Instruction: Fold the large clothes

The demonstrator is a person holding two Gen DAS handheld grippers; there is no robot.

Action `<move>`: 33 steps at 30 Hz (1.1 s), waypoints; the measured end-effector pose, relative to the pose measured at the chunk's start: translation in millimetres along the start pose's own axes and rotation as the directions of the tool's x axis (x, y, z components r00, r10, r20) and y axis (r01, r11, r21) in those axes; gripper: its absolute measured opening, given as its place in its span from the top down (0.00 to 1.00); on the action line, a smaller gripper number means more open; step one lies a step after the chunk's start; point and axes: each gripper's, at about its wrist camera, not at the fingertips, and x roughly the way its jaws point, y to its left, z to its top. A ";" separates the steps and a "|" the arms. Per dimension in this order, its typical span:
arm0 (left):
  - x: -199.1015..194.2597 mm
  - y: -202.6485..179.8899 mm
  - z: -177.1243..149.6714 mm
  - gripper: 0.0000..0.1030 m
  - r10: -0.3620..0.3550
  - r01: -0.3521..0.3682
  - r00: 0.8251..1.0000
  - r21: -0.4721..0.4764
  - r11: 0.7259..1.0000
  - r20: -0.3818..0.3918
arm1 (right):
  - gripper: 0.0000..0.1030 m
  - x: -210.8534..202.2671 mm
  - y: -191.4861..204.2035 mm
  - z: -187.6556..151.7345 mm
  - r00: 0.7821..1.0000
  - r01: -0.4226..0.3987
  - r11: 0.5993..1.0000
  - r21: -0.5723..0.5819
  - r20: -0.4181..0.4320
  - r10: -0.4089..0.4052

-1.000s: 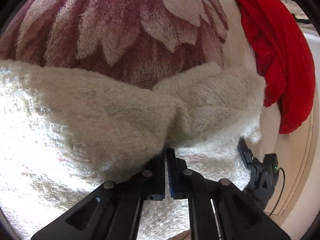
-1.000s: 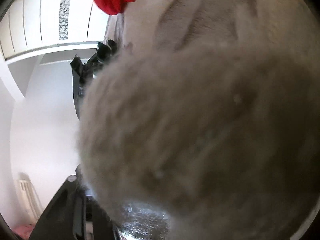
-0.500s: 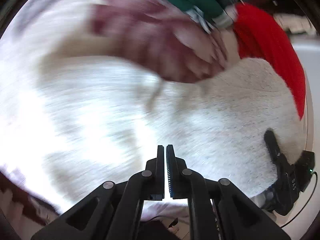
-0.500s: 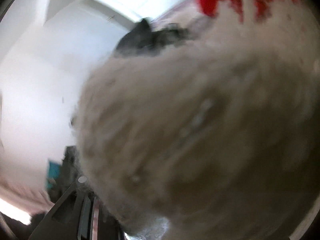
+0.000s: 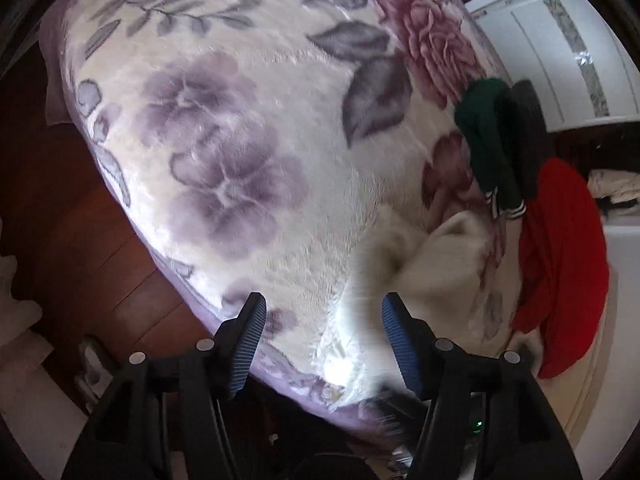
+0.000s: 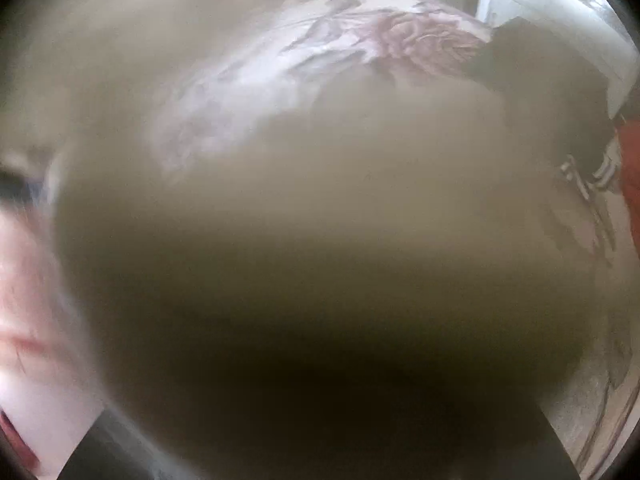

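- Two views show this moment: the left wrist view is clear, while the right wrist view is almost filled by blurred pale fabric lying right against the lens.
- The left hand-held gripper [image 5: 323,336] points steeply down over a bed; its jaws are opening, and the blue ribbed pads [image 5: 400,344] stand well apart.
- The cream fleece garment [image 5: 424,264] lies crumpled near the bed's near edge. A blurred part of it shows in the gap between the pads, but neither pad presses on it.
- The floral blanket [image 5: 224,152] covers the bed, cream with purple and pink flowers.
- Beyond the fleece lie a dark green garment [image 5: 486,140] with striped cuffs and a red garment [image 5: 564,256], the red one at the bed's right side.
- A dark wooden floor [image 5: 84,240] shows left of the bed, and a white wardrobe [image 5: 560,52] stands at the upper right.
- The right hand-held gripper's jaws are opening, but the fabric [image 6: 320,260] hides the fingers, so whether anything is gripped cannot be told.
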 end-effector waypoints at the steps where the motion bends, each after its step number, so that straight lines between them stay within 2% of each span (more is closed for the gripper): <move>1: 0.9 -1.8 4.2 0.43 -0.012 0.012 1.000 0.005 1.000 0.006 | 0.44 3.3 10.1 -1.5 1.000 0.004 0.999 -0.033 -0.009 -0.005; 3: -0.6 -6.8 12.8 0.43 -0.055 0.055 0.998 0.036 0.998 0.007 | 0.38 1.3 29.5 -8.1 1.000 0.006 0.993 -0.115 -0.005 -0.007; 4: -1.2 -7.5 14.8 0.43 -0.066 0.065 0.998 0.050 0.997 0.004 | 0.35 2.0 24.2 0.7 1.000 -0.025 0.991 -0.135 -0.003 0.024; 5: 6.8 -15.4 20.3 0.43 -0.082 0.083 0.997 0.076 0.994 -0.006 | 0.26 -6.8 24.6 -5.8 0.994 -0.107 0.982 -0.154 -0.006 0.107; 6: 12.7 -22.1 24.1 0.43 -0.094 0.096 0.995 0.101 0.990 -0.023 | 0.23 -13.1 32.6 -15.7 0.986 -0.165 0.973 -0.161 -0.016 0.164; 8: 29.4 -46.2 29.2 0.43 -0.117 0.129 0.990 0.167 0.977 -0.082 | 0.21 -26.9 14.0 -16.6 0.952 -0.306 0.943 -0.134 -0.058 0.301; 10: 55.7 -73.6 31.3 0.43 -0.127 0.163 0.980 0.250 0.954 -0.153 | 0.21 -38.4 -15.0 -25.3 0.891 -0.449 0.893 -0.020 -0.085 0.446; 11: 67.5 -83.7 30.1 0.43 -0.101 0.150 0.979 0.281 0.948 -0.179 | 0.21 -47.1 -34.0 -34.3 0.858 -0.500 0.861 0.094 -0.078 0.507; 13: 92.0 -100.9 24.7 0.43 -0.047 0.128 0.973 0.360 0.924 -0.226 | 0.21 -56.0 -67.3 -51.5 0.825 -0.529 0.799 0.285 -0.046 0.563; 14: 100.9 -104.9 22.4 0.43 -0.007 0.095 0.975 0.394 0.914 -0.220 | 0.21 -49.5 -95.0 -47.1 0.827 -0.518 0.782 0.347 -0.031 0.561; 16: 124.2 -104.4 17.6 0.45 0.059 0.040 0.976 0.439 0.898 -0.211 | 0.21 -51.5 -148.3 -71.0 0.851 -0.447 0.708 0.547 0.015 0.525; 17: 128.0 -100.0 16.7 0.53 0.060 0.029 0.980 0.431 0.902 -0.191 | 0.21 -45.4 -175.1 -74.9 0.864 -0.414 0.668 0.618 0.035 0.503; 18: 129.9 -94.2 15.7 0.72 0.042 0.038 0.982 0.414 0.910 -0.182 | 0.21 -43.9 -189.5 -80.4 0.873 -0.391 0.638 0.663 0.048 0.486; 20: 128.4 -75.1 13.1 0.74 0.012 0.046 0.986 0.340 0.939 -0.166 | 0.22 -37.1 -218.1 -83.2 0.900 -0.336 0.589 0.735 0.065 0.432; 21: 125.1 -63.7 10.4 0.75 -0.008 0.056 0.987 0.301 0.952 -0.158 | 0.24 -36.2 -224.2 -77.7 0.901 -0.338 0.582 0.740 0.077 0.426; 22: 122.1 -53.7 7.5 0.75 -0.017 0.058 0.988 0.271 0.961 -0.151 | 0.25 -34.6 -226.4 -73.5 0.906 -0.338 0.582 0.740 0.087 0.415; 25: 119.9 -23.5 -1.2 0.75 -0.032 0.058 0.989 0.180 0.982 -0.144 | 0.30 -20.6 -223.3 -37.5 0.909 -0.346 0.625 0.700 0.087 0.407; 26: 120.6 -15.5 -2.1 0.75 -0.040 0.063 0.989 0.153 0.986 -0.146 | 0.42 -12.9 -229.0 -19.7 0.910 -0.341 0.642 0.687 0.069 0.409; 27: 121.9 -5.4 -1.9 0.75 -0.048 0.065 0.989 0.123 0.990 -0.140 | 0.53 -3.9 -226.8 6.0 0.927 -0.286 0.685 0.670 0.014 0.374; 28: 124.4 2.5 -1.0 0.74 -0.059 0.074 0.989 0.102 0.992 -0.139 | 0.62 4.7 -229.9 21.3 0.944 -0.219 0.730 0.647 -0.048 0.326; 29: 127.5 7.8 -0.5 0.74 -0.076 0.087 0.987 0.072 0.994 -0.142 | 0.75 23.8 -226.3 36.9 0.962 -0.122 0.780 0.614 -0.120 0.244; 31: 133.5 15.4 2.5 0.71 -0.112 0.118 0.982 0.027 0.993 -0.153 | 0.75 49.9 -227.6 49.7 0.960 -0.075 0.797 0.599 -0.174 0.221; 33: 142.1 17.8 7.6 0.70 -0.129 0.133 0.978 0.011 0.991 -0.165 | 0.75 68.5 -234.1 59.8 0.957 -0.047 0.792 0.608 -0.200 0.210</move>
